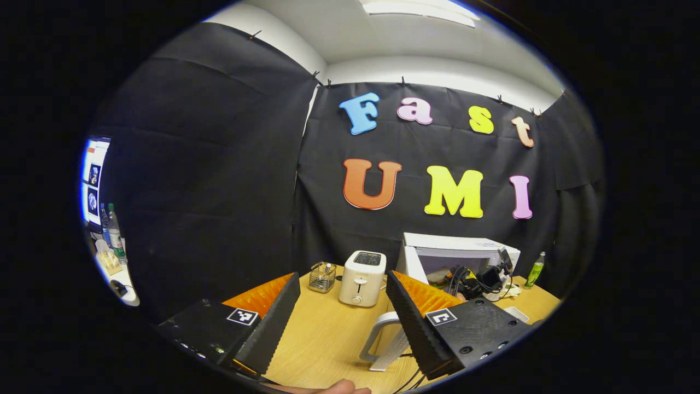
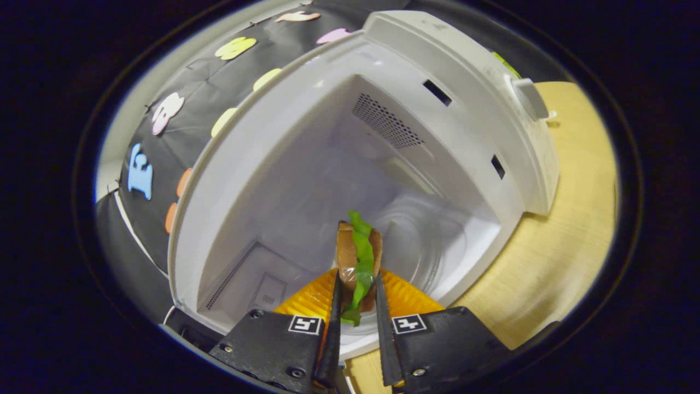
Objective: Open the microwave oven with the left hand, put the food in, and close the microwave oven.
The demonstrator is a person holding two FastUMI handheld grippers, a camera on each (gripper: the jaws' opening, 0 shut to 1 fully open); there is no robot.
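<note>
Between our right gripper's (image 2: 356, 323) fingers sits the sandwich (image 2: 358, 261), brown bread with a green leaf hanging out, and both fingers press on it from either side. We hold it at the mouth of the microwave (image 2: 383, 137), whose white cavity opens straight ahead in the right gripper view, with a vent grille on one inner wall and the glass turntable (image 2: 432, 241) on its floor just past the food. The sandwich is still in our grip and not resting on the turntable.

Our left gripper (image 1: 342, 306) stands wide open above the table (image 1: 322, 339), its fingers well apart and holding nothing. Just ahead of its right-hand finger lies a white handle-shaped piece (image 1: 383, 342) on the wood. Farther back, near the table's rear edge, a white toaster (image 1: 362, 277) stands upright, with a small wire basket (image 1: 322, 276) just beside it to the left. Toward the far right corner we see the microwave (image 1: 459, 254) with its door swung open, and the right gripper (image 1: 481, 280) with its cables at the opening. A green bottle (image 1: 535, 269) stands beside the microwave at the right edge.
</note>
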